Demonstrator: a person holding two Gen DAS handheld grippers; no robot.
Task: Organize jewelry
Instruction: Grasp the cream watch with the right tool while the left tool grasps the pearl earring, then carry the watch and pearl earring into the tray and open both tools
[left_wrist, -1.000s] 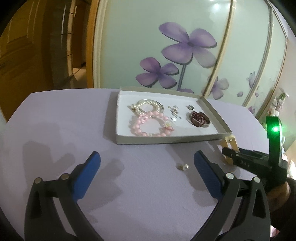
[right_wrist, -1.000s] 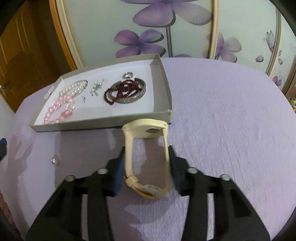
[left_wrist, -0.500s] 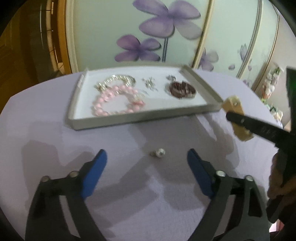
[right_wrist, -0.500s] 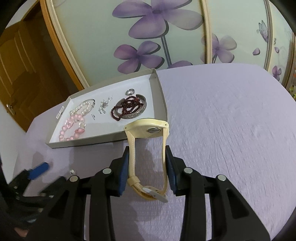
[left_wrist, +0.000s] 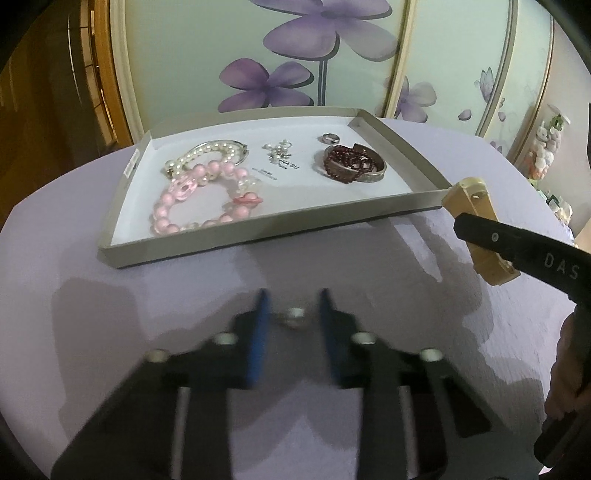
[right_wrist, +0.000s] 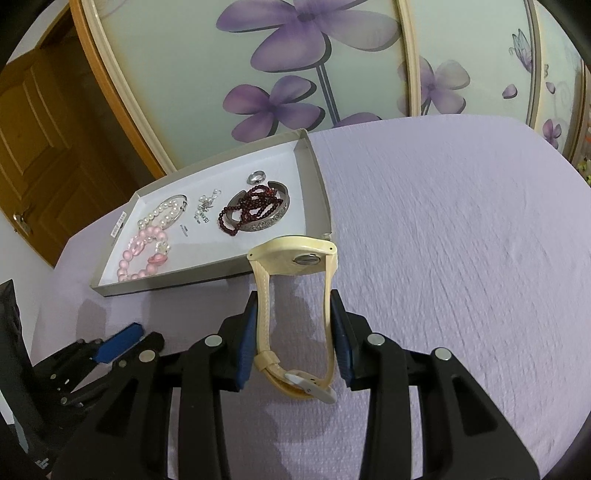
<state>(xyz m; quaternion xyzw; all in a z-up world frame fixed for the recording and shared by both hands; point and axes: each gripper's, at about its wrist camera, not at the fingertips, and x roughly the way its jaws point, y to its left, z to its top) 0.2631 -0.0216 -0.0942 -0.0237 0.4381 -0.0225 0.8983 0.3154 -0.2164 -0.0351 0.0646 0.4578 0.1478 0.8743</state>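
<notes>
Two grippers: left gripper (left_wrist: 291, 306) closing, pearl (left_wrist: 295, 315) centred between pads, untouched; right gripper (right_wrist: 293, 325) pinching watch (right_wrist: 295, 295) near tray (left_wrist: 236, 242).

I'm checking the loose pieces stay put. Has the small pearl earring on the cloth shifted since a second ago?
Cannot tell. The pearl earring lies about as far from the tray as before, and only the camera's approach is certain; the left gripper jaws are closing around it.

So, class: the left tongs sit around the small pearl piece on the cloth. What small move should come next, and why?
Probably finish closing: the left tongs are closing, with the small pearl piece between them but apparently not yet pinched. It lies outside the tray, so it must be gripped before lifting.
</notes>
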